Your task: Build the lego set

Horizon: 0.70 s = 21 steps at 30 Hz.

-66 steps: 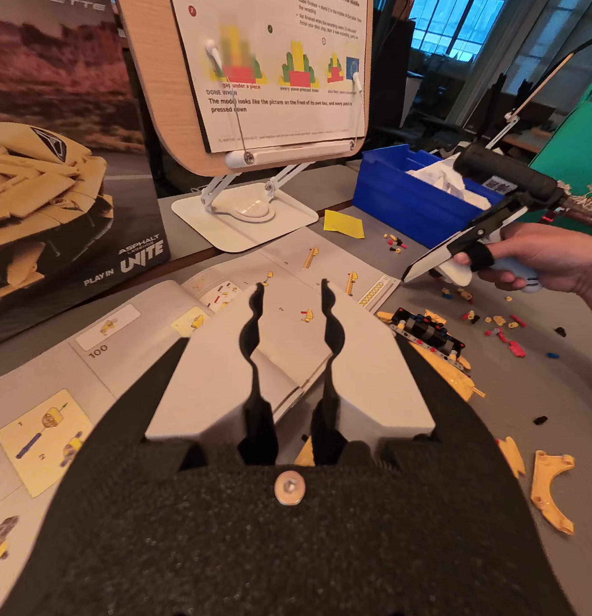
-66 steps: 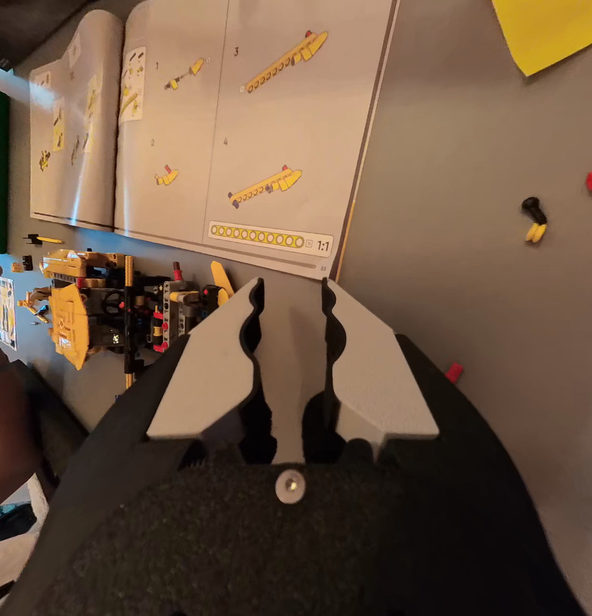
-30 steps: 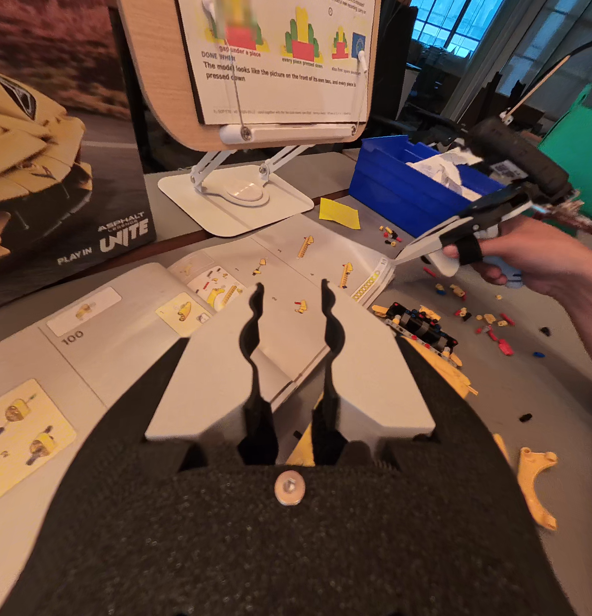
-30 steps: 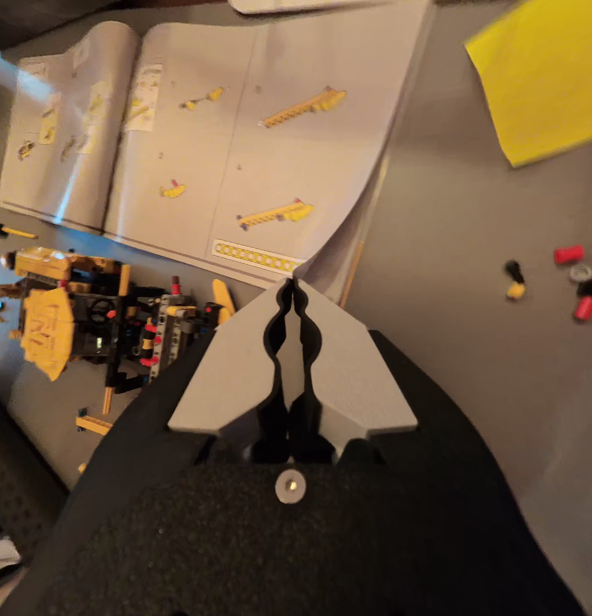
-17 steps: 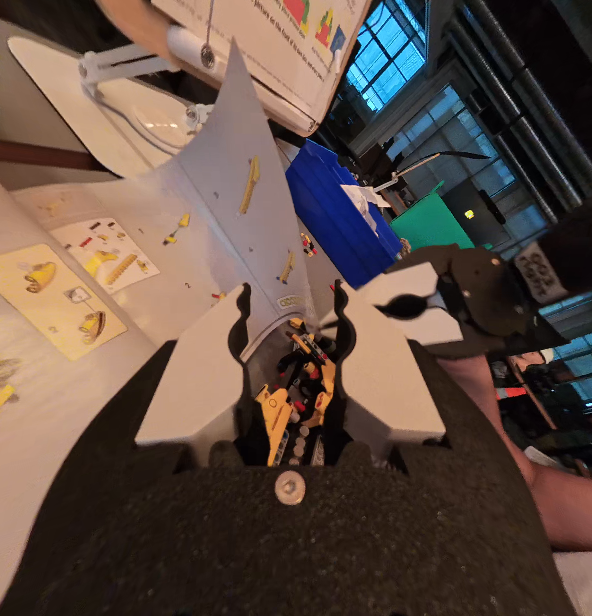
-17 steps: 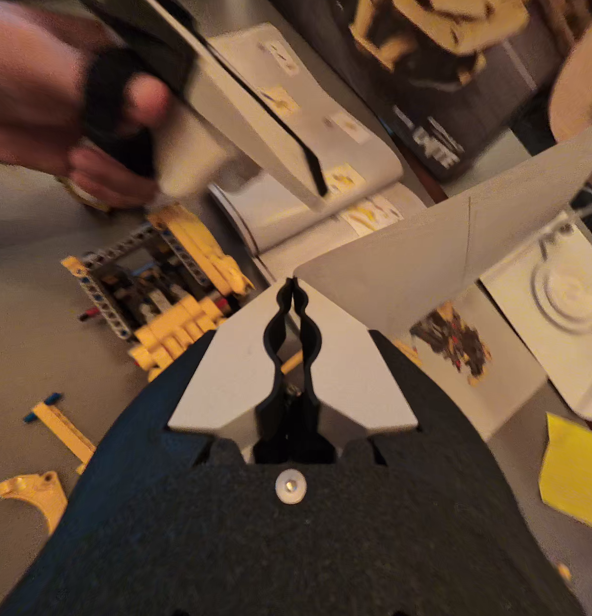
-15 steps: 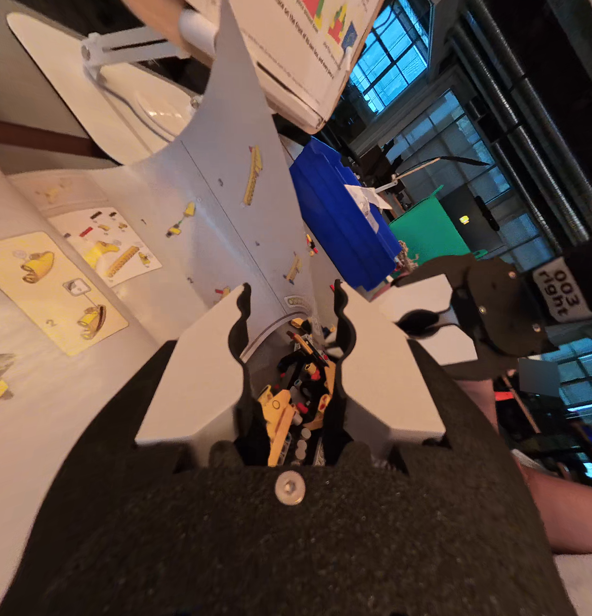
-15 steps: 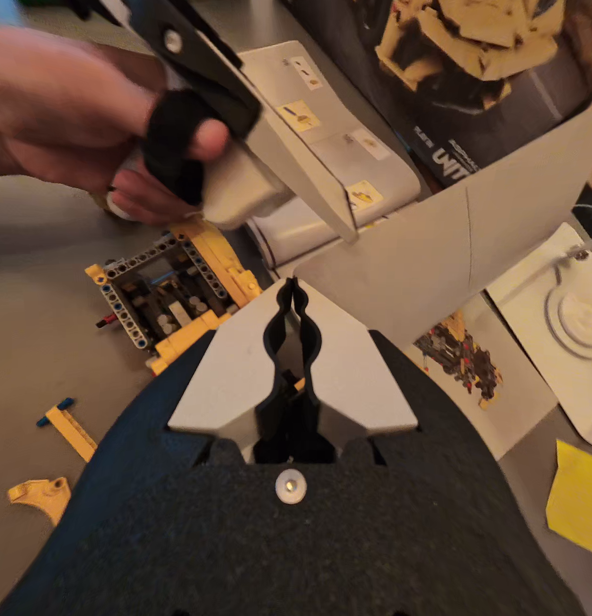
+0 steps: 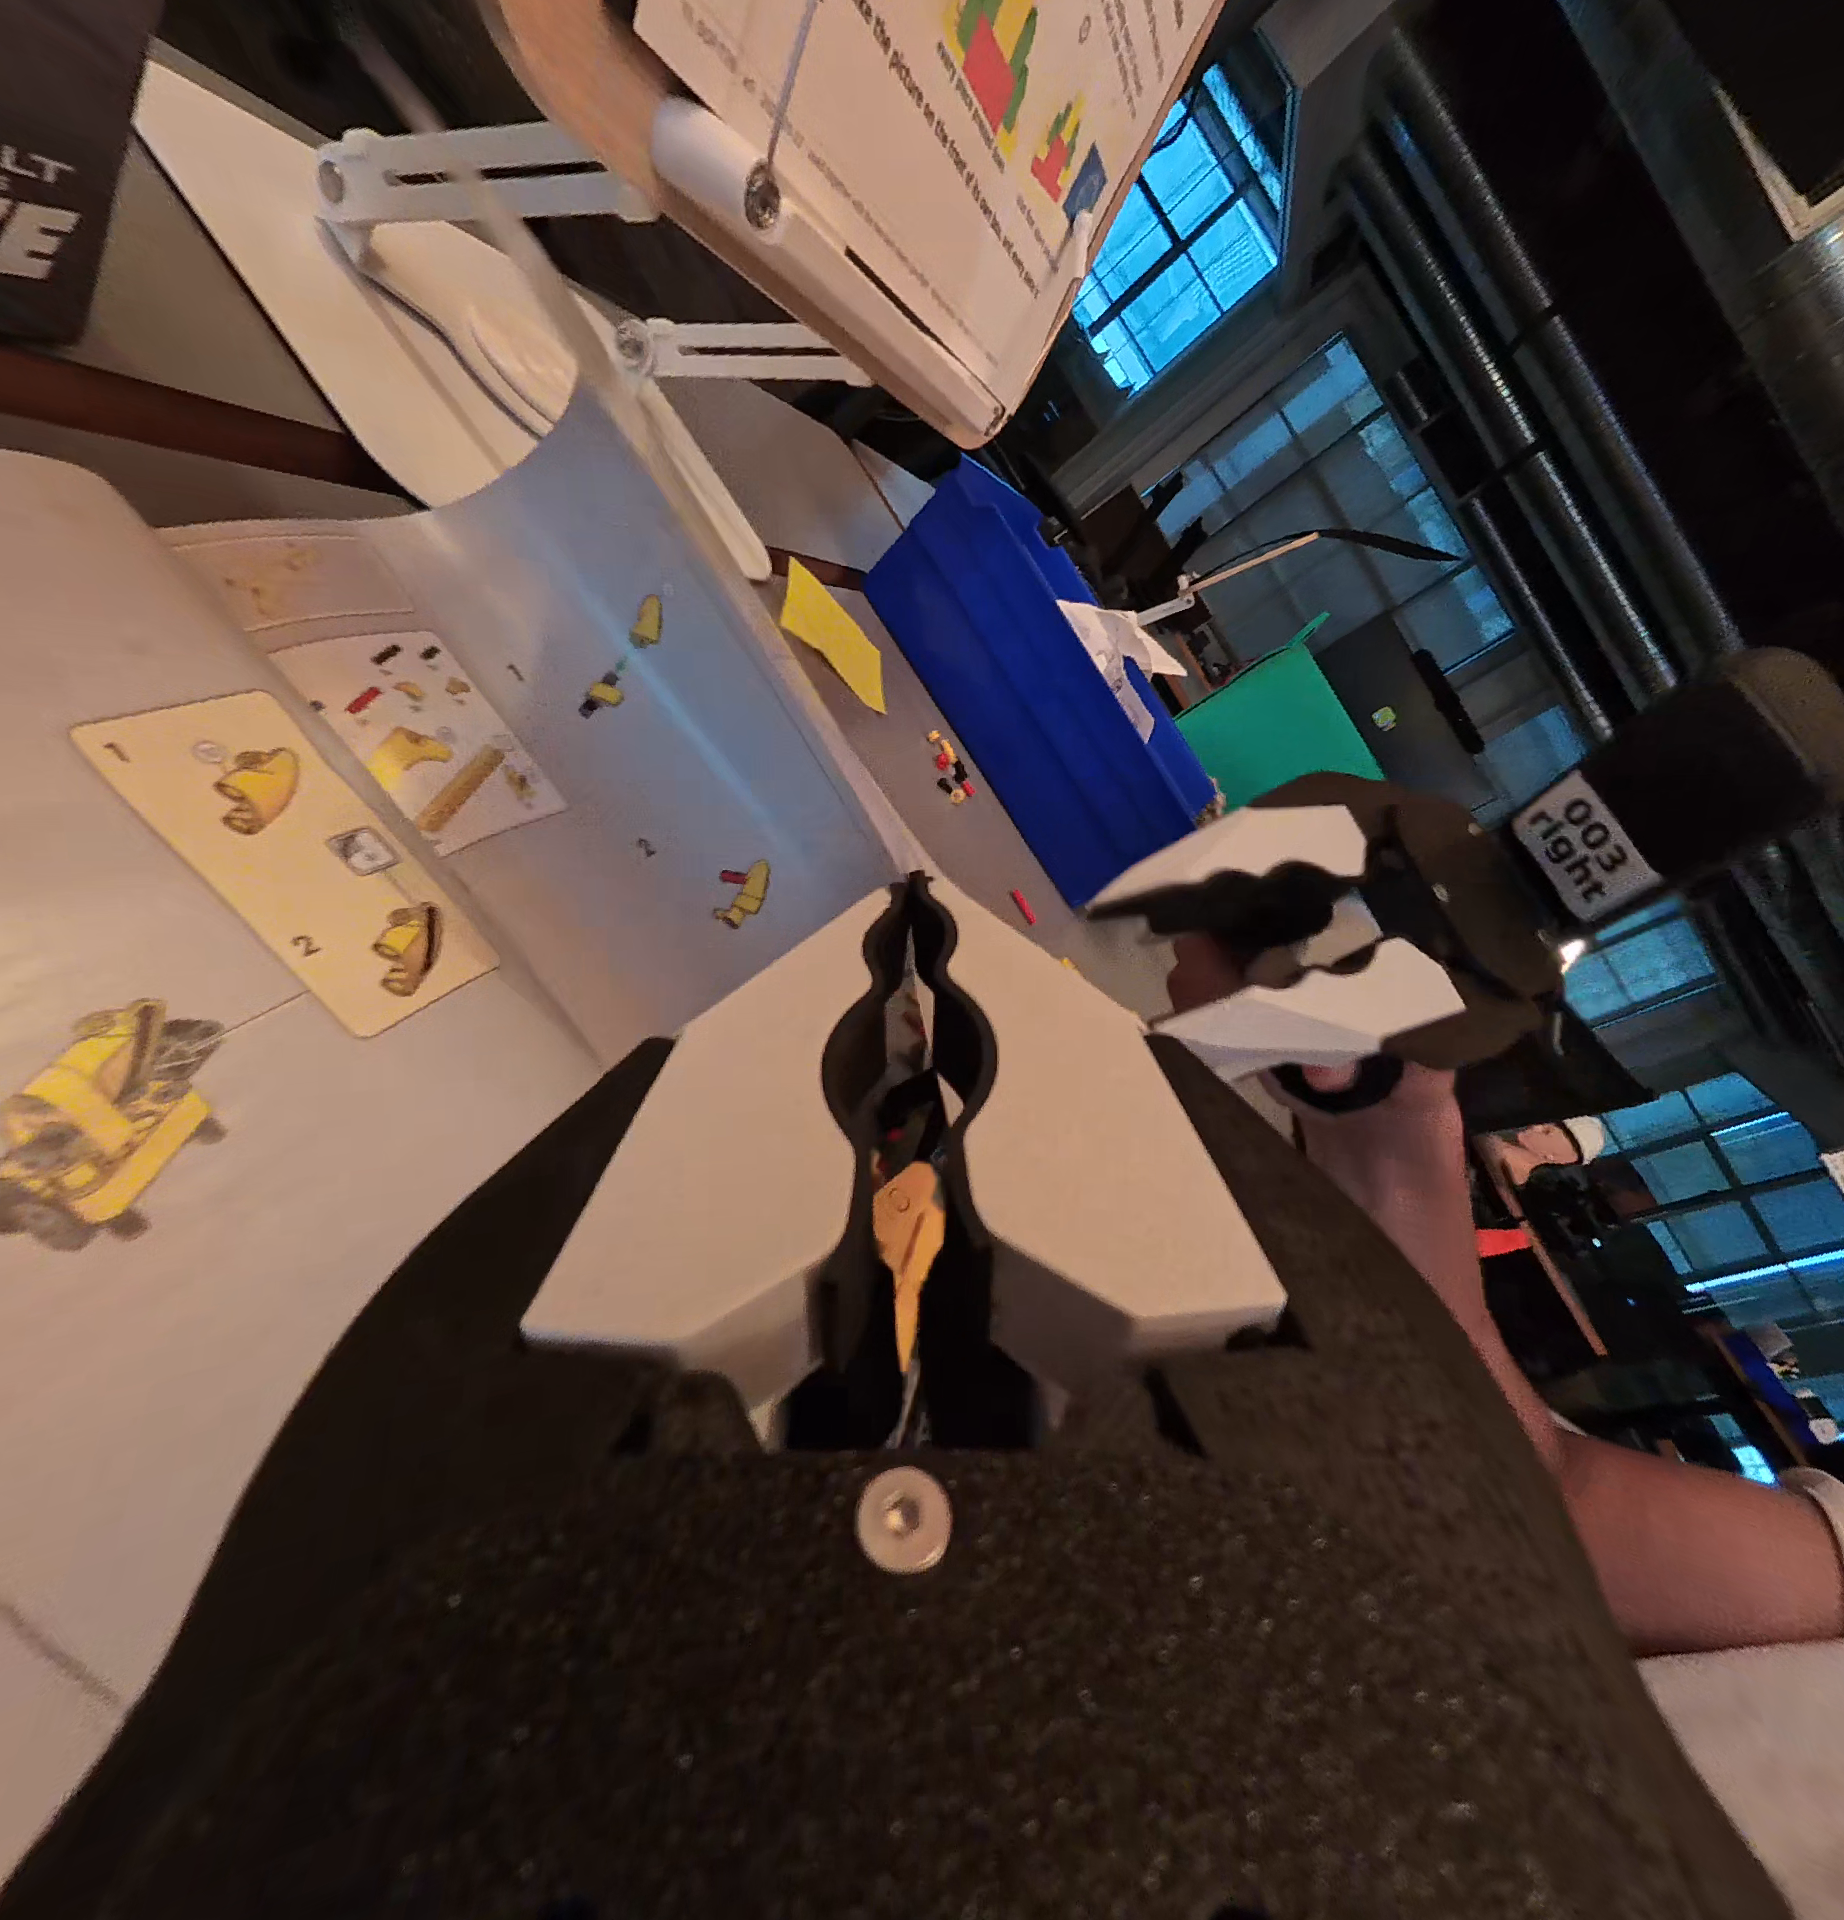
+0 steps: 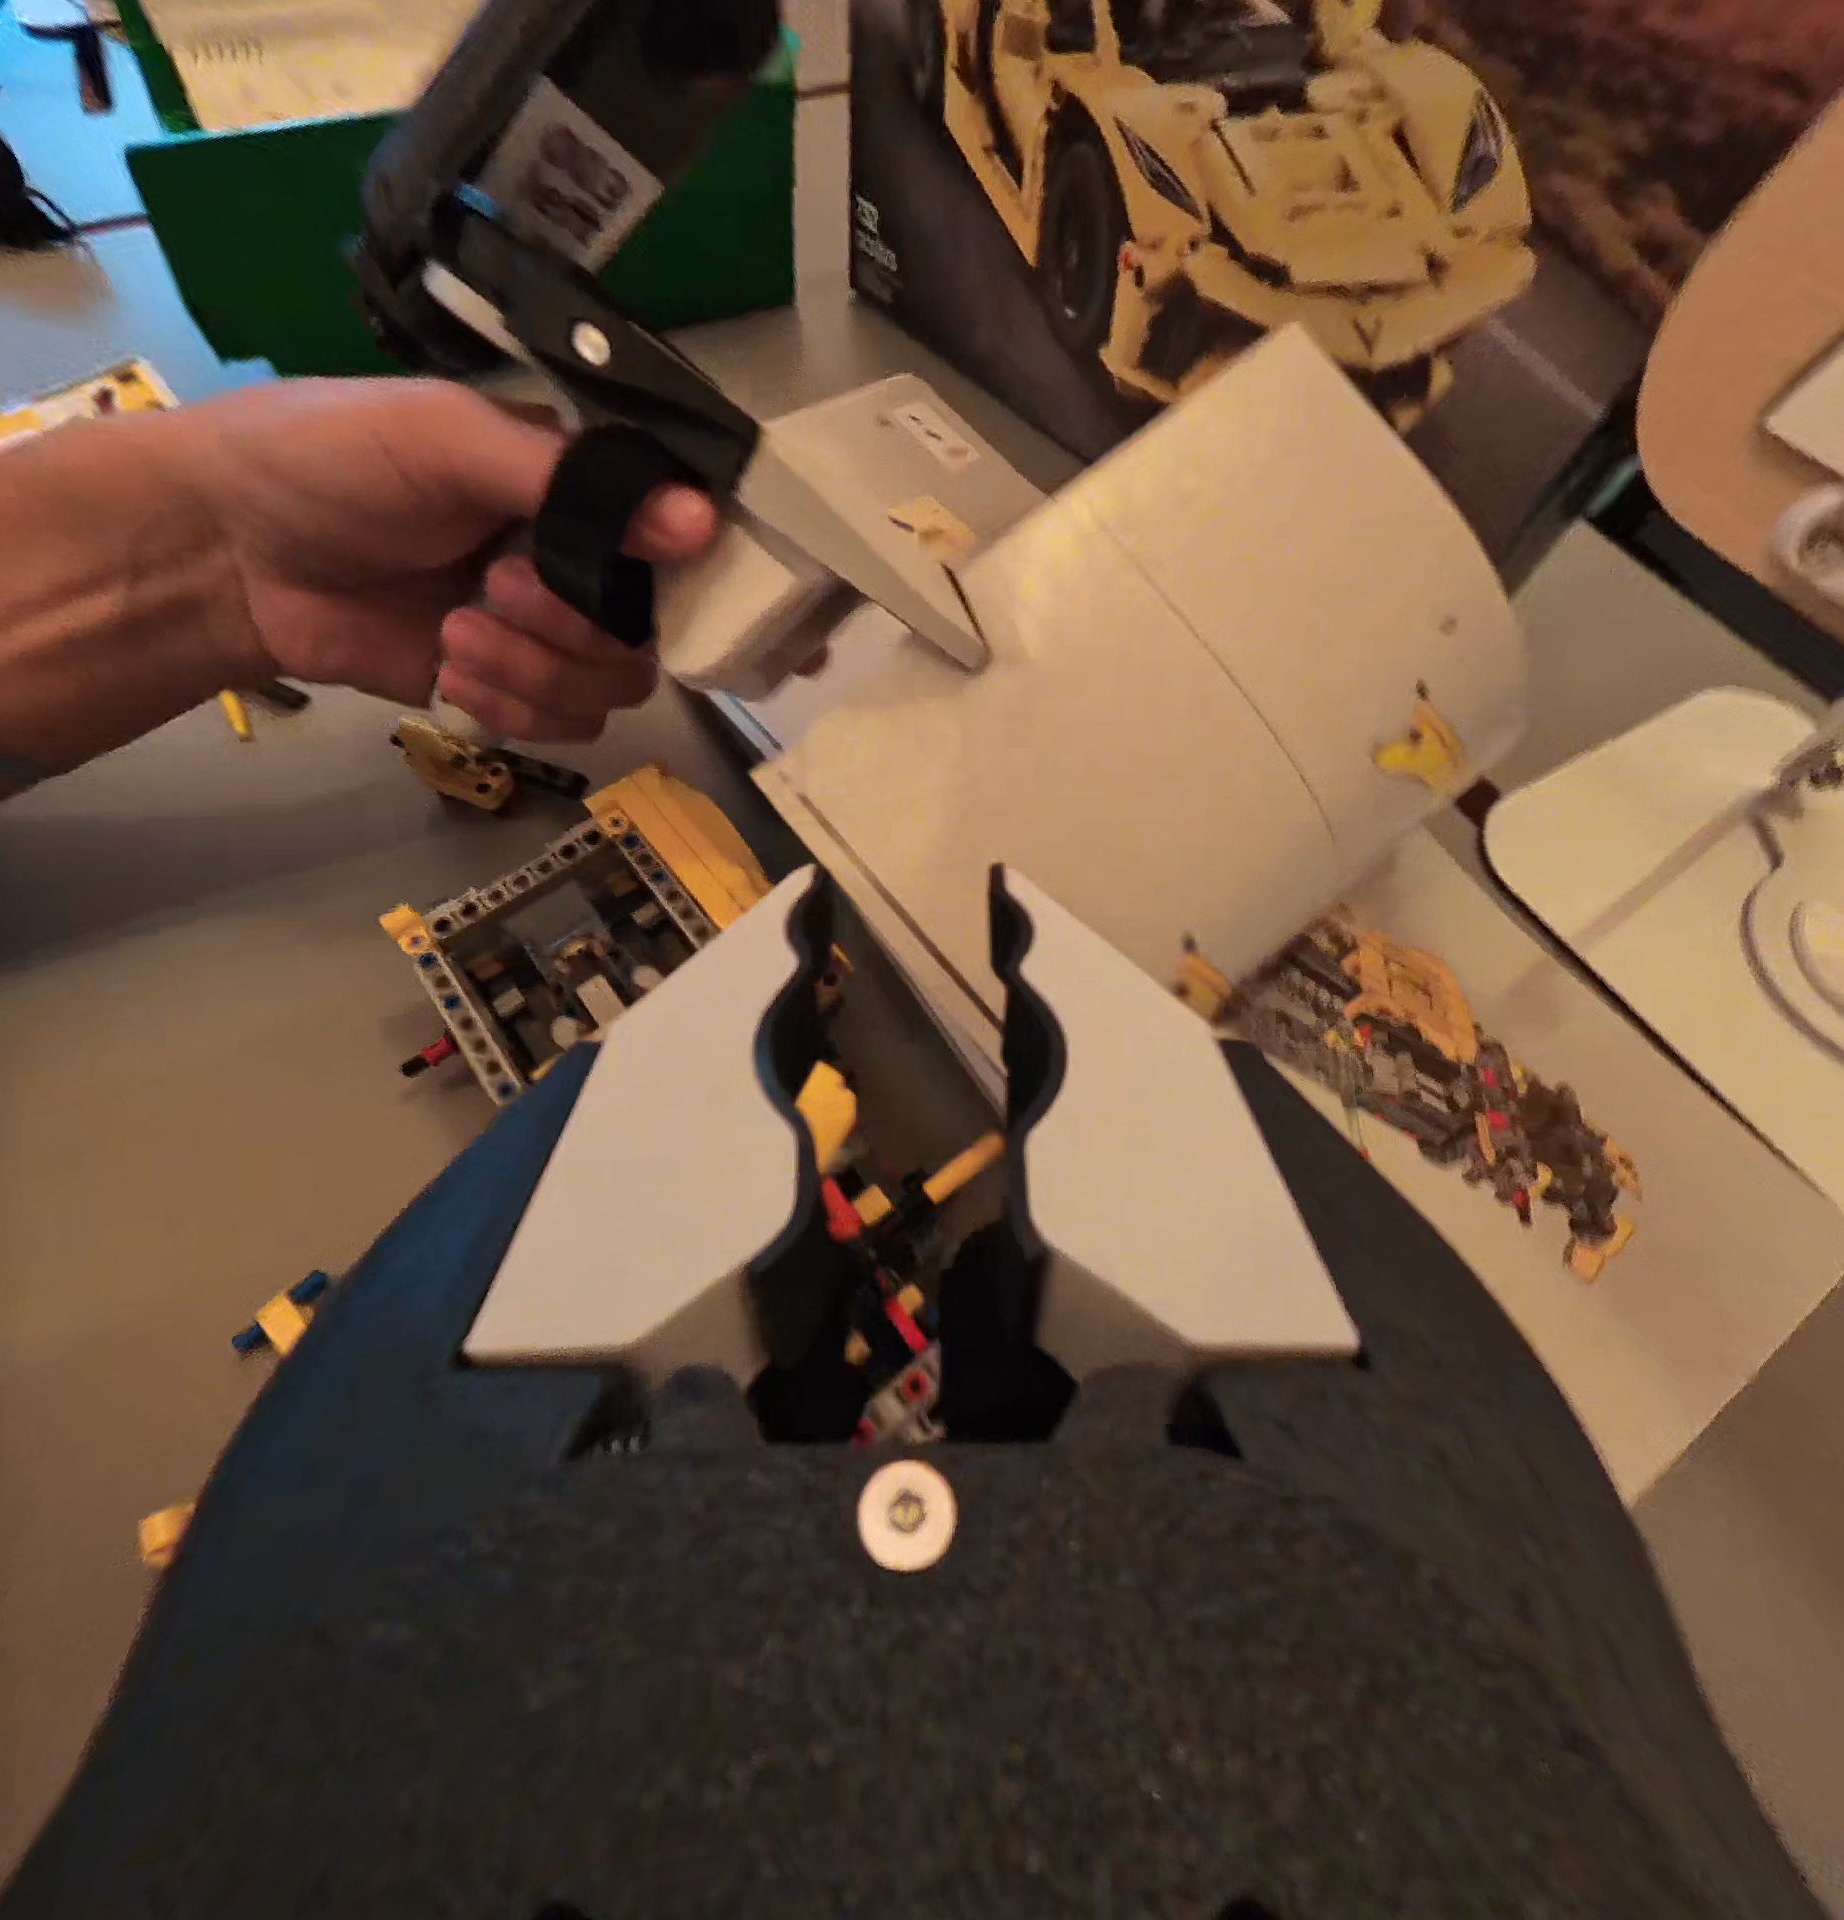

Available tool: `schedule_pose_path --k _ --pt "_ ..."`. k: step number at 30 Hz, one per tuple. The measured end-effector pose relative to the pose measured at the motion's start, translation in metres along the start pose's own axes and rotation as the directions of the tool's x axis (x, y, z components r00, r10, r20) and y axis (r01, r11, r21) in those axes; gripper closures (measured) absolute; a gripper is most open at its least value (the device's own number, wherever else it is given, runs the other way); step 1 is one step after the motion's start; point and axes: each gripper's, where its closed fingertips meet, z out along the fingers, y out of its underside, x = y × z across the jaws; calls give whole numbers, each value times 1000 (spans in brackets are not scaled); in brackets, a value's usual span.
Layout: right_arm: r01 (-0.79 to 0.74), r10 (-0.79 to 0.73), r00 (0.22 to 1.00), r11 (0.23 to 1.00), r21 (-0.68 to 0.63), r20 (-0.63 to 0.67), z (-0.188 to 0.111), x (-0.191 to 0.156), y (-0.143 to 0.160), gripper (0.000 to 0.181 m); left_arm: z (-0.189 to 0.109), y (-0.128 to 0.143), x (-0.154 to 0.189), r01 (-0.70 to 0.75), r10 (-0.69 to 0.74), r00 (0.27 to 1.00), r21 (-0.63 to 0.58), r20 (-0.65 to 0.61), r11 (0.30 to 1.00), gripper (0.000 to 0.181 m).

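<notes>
Left wrist view has the left gripper pressed together on the edge of a lifted page of the instruction booklet, the sheet curling up from the middle of the frame toward the white stand at upper left. Through the slot between its fingers only slivers of the lego model show, yellow and black, most of it hidden behind the foam. From the right wrist view the model sits left of centre on the grey table: a grey and black beam frame with yellow panels, its near end cut off by the right gripper, whose fingers stand spread with nothing between them. The left gripper pinches the page above it, a hand around its handle. Loose yellow pieces lie at lower left, blurred. The car box fills the top right and carries printed lettering; the right gripper wears a label on its handle, and the booklet shows numbered steps.
</notes>
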Motion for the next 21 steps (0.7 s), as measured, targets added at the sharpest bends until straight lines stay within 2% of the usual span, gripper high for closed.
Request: schedule_pose_path --k 3,5,7,10,14,17,21 --pt "-53 48 996 997 -63 -80 -2 24 27 148 -9 2 -8 -34 36 998 -47 45 998 181" --pt "-109 102 991 991 -80 -86 0 31 39 148 -27 -2 -19 -76 87 989 -95 119 993 181" --pt "-159 156 986 986 -56 -53 3 32 35 150 -54 -10 -29 -96 122 979 -160 166 982 181" --pt "-154 155 988 986 -60 15 12 32 17 151 -106 -26 -55 -53 113 956 -217 273 975 181" --pt "-9 47 977 983 -183 206 46 11 14 159 -164 -30 -90 26 137 881 -335 452 942 181" --pt "198 -119 944 951 -237 309 82 7 21 161 -183 -21 -103 61 179 848 -428 499 902 181" --pt "327 -225 887 923 -204 402 119 3 22 171 -201 -17 -129 131 150 799 -412 582 902 181"
